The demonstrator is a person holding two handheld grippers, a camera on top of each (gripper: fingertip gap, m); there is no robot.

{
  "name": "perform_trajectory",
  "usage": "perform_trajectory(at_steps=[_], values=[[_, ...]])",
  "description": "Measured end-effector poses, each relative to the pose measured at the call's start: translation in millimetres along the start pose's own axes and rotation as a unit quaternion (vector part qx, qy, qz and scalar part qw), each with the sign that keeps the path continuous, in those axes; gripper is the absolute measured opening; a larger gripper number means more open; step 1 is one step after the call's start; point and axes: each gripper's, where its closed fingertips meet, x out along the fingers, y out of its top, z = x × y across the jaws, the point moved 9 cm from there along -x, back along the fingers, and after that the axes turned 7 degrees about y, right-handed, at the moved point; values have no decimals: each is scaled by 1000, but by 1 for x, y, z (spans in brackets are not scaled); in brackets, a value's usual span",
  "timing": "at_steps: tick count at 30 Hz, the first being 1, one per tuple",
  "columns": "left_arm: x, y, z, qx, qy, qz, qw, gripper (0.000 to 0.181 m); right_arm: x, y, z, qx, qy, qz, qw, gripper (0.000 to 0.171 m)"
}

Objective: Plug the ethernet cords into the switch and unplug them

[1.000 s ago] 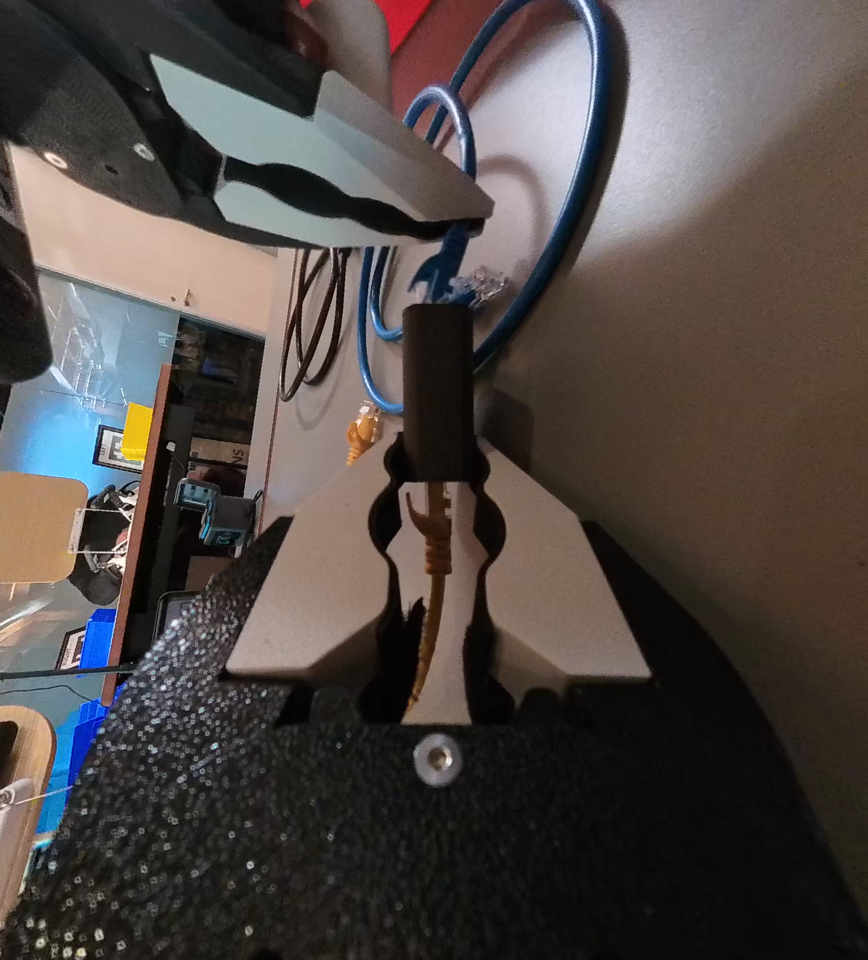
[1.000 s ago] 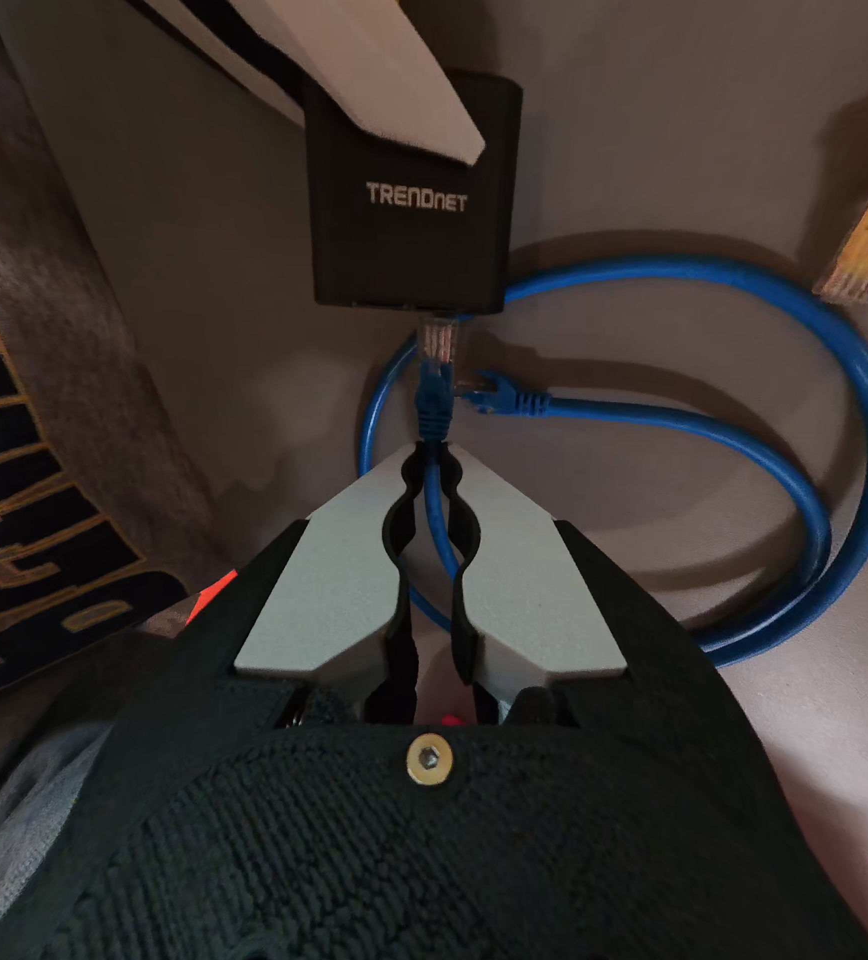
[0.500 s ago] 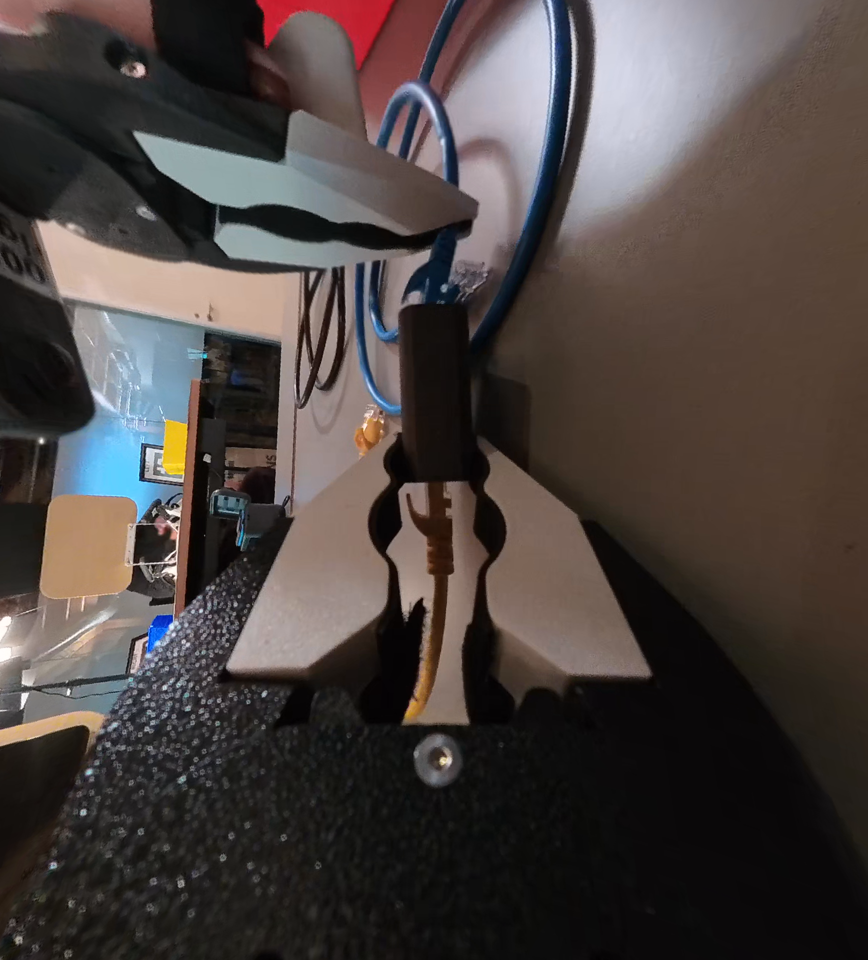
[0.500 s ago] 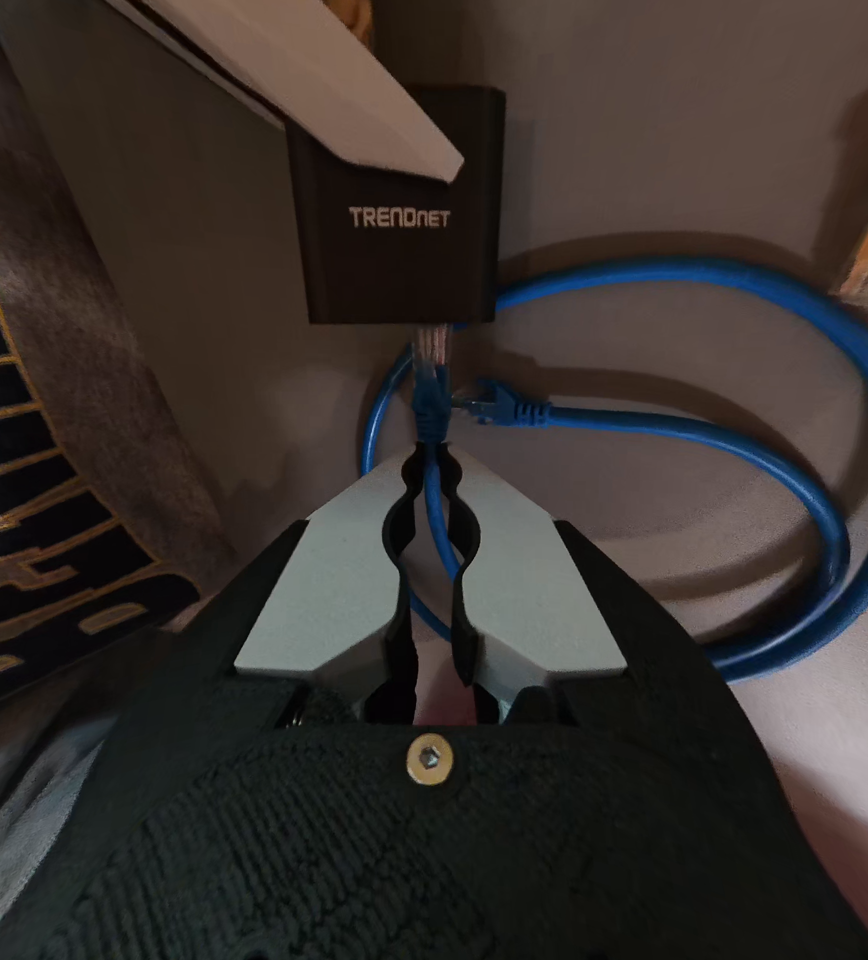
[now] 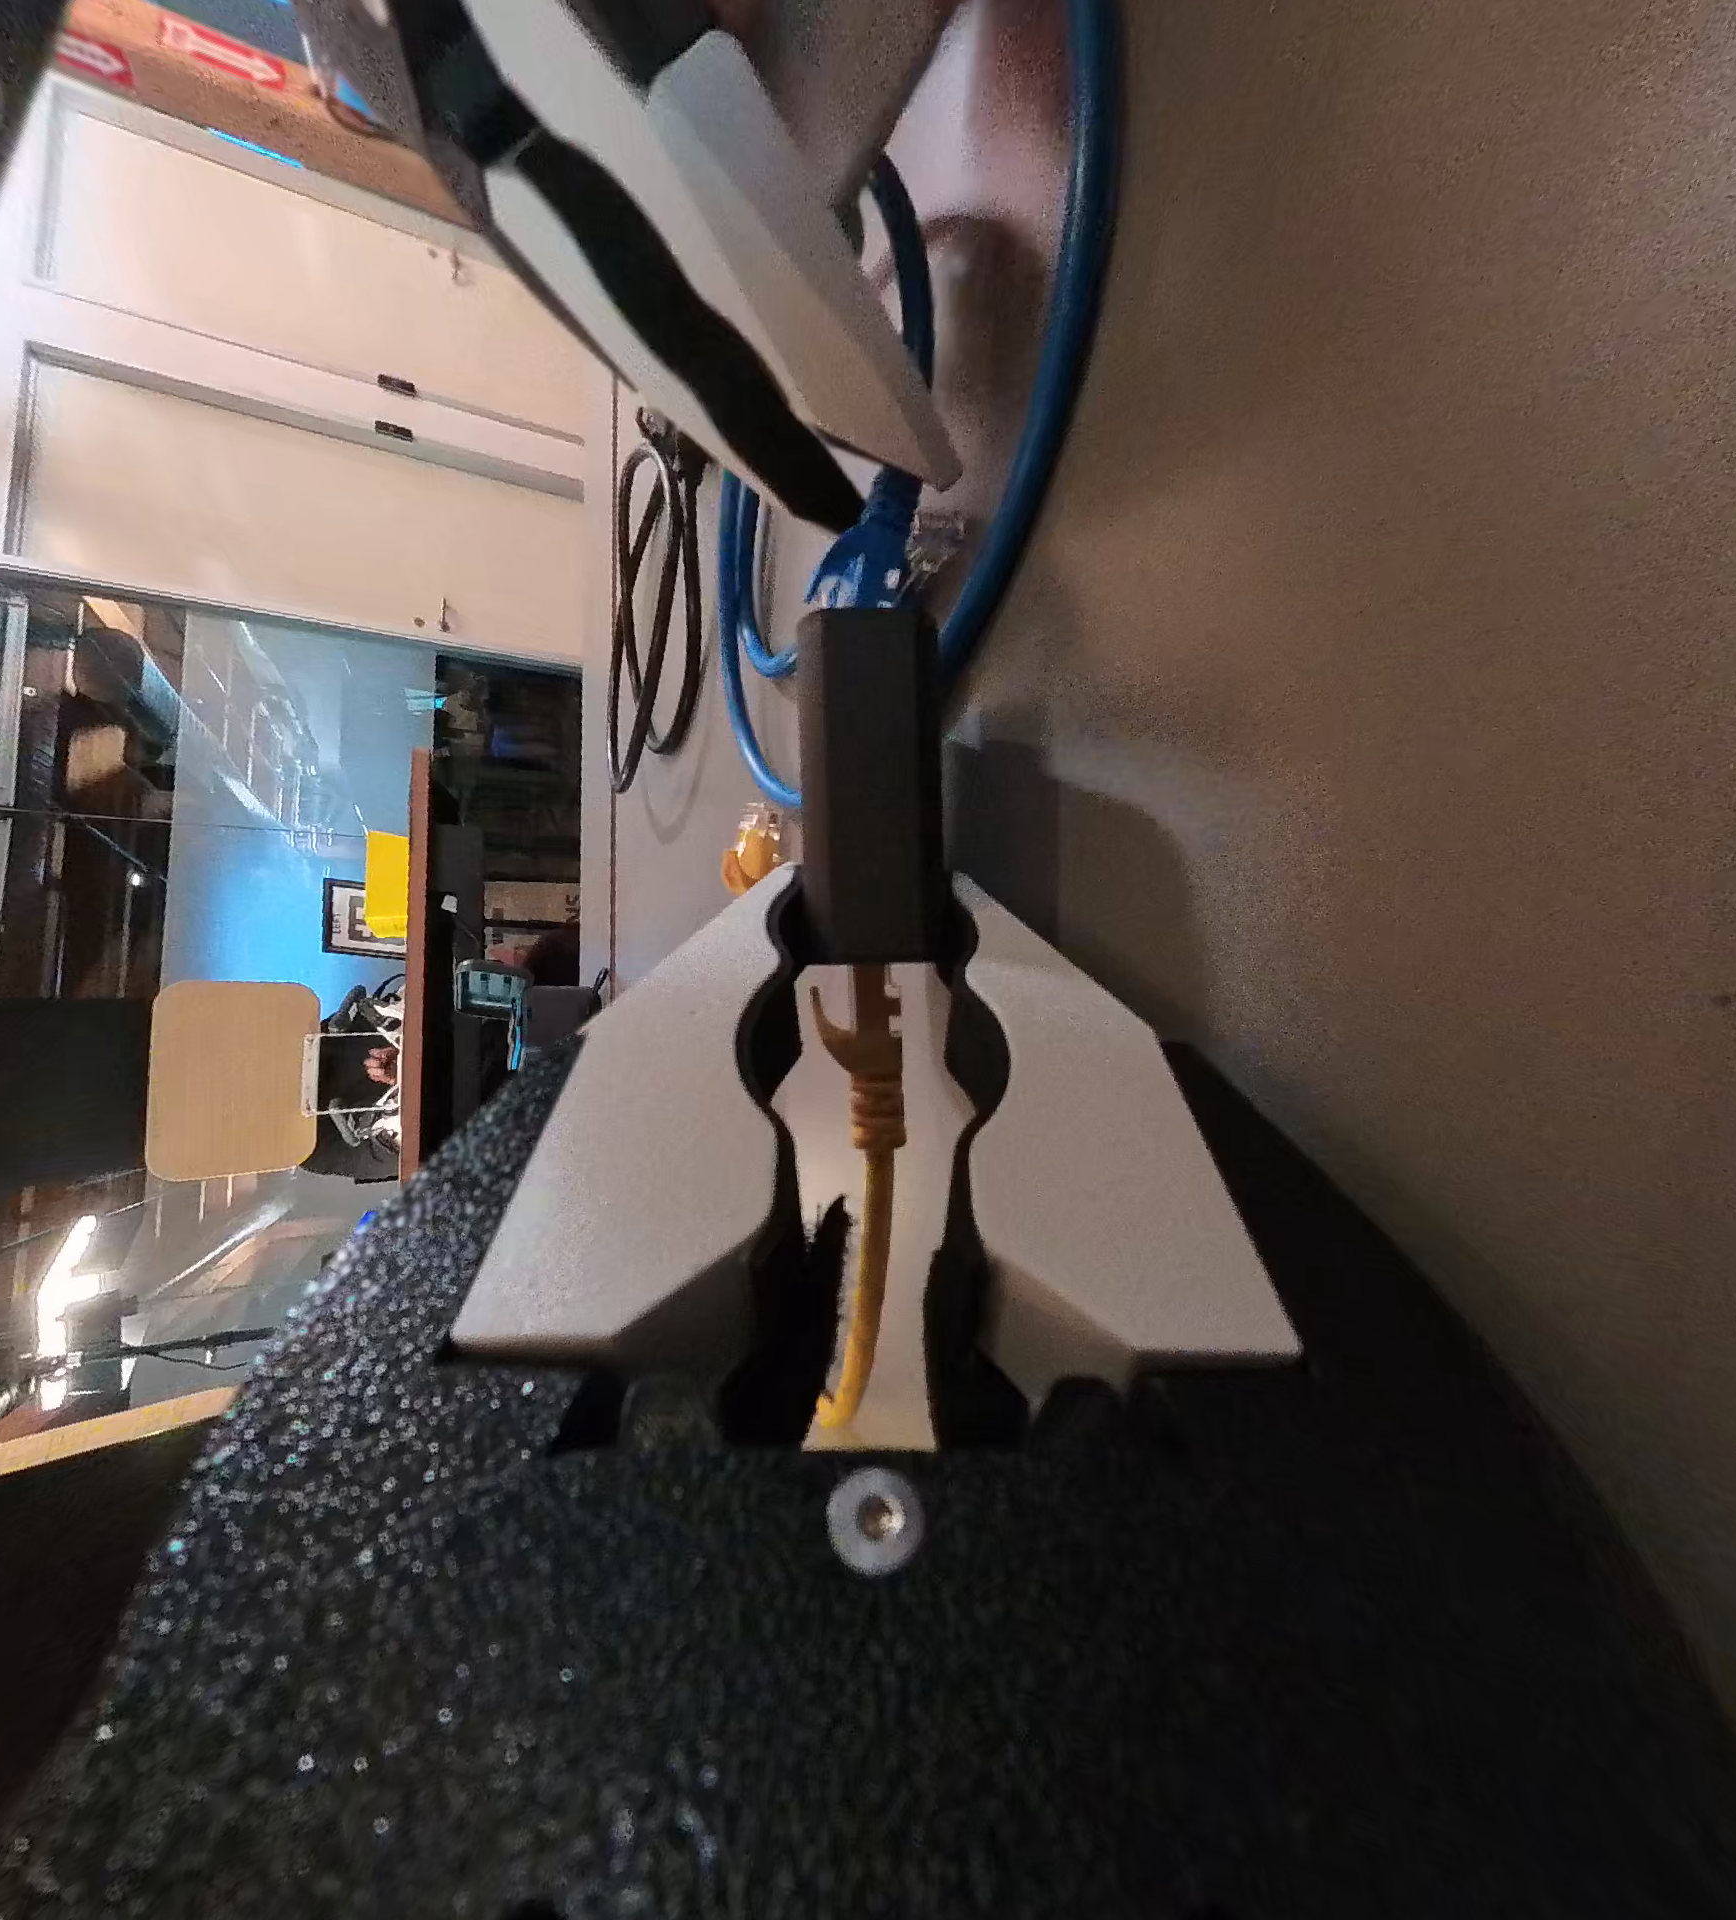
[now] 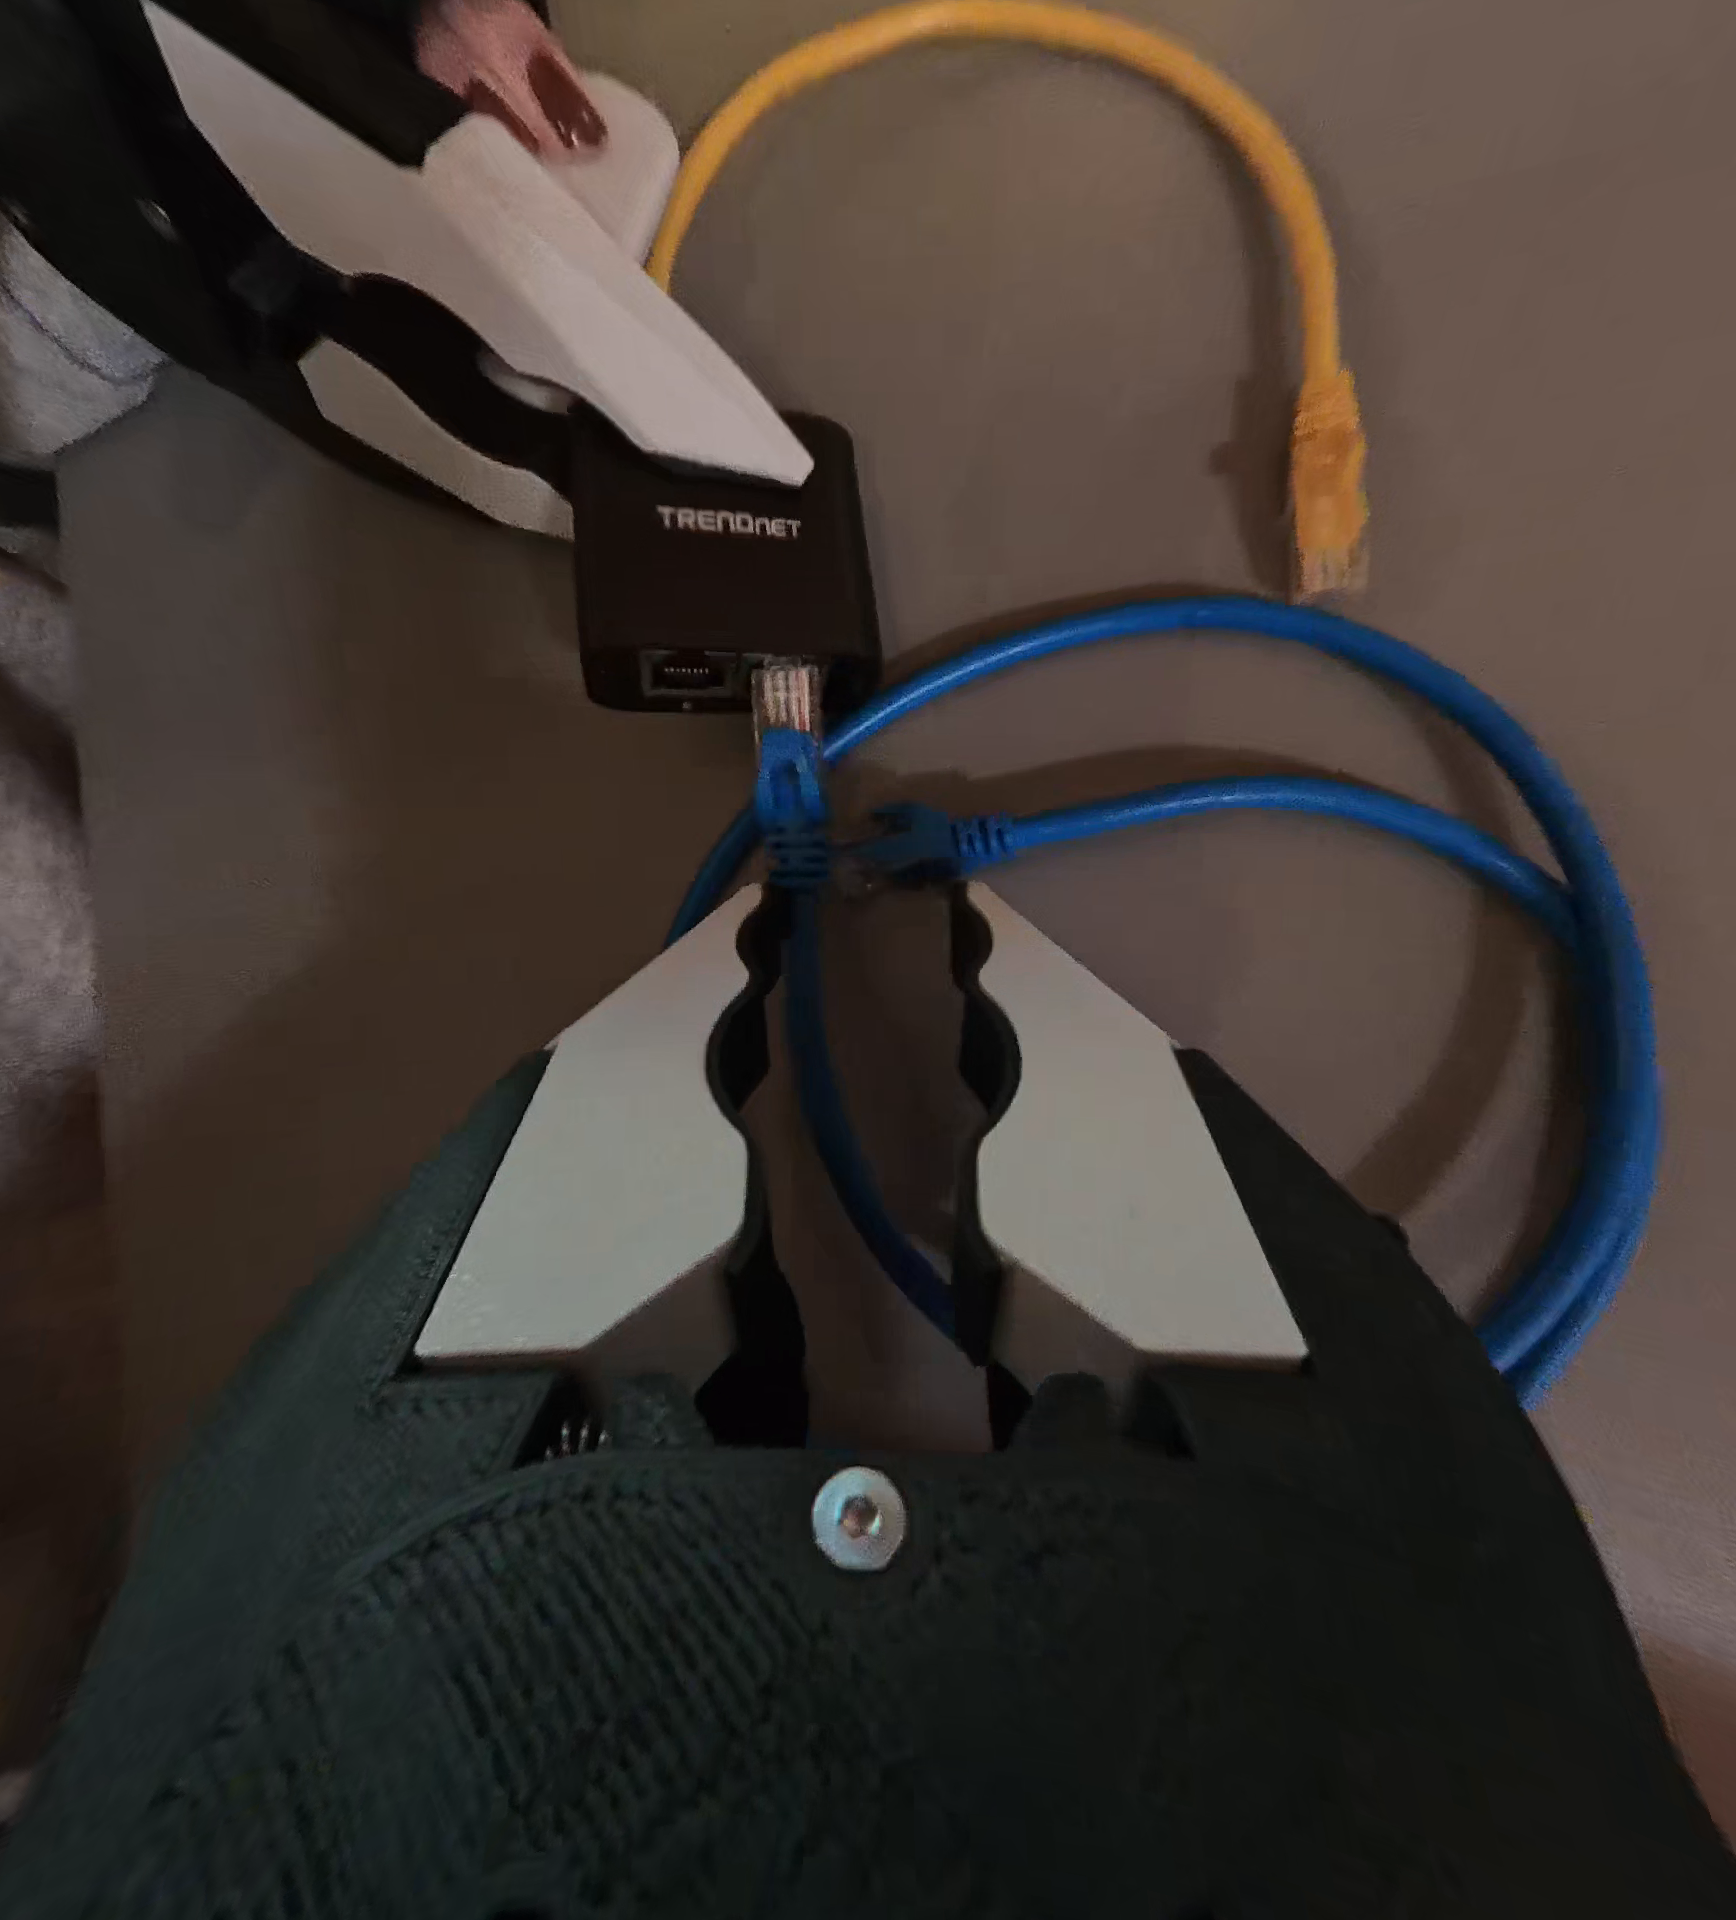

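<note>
On the bench [image 6: 1363, 260], my left hand-held gripper [image 5: 869, 914] clamped on the switch [image 6: 729, 582], my right hand-held gripper [image 6: 859, 914] parted, blue cord [image 6: 791, 790] loose between its fingers, plug at a port.

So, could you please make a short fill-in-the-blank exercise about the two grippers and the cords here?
1. The left gripper is shut on the black ____.
2. The cord that runs between the open right gripper's fingers is ____ in colour.
3. The plug that lies free on the table belongs to the ____ cord.

Missing words: switch; blue; yellow.
</note>
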Motion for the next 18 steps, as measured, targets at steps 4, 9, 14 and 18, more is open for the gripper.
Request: perform_trajectory(at_steps=[4,9,14,18], values=[[1,0,1,-7,-1,0,1000,22,-3,-8,-7,-47,-40,67,996,40],[2,-1,2,-17,-2,1,1000,22,-4,-8,-12,-67,-7,130,989,38],[3,-4,2,-31,-5,5,1000,22,8,-6,-15,-75,10,90,993,25],[2,-5,2,-22,-2,8,1000,22,12,-3,-16,-80,4,63,995,11]])
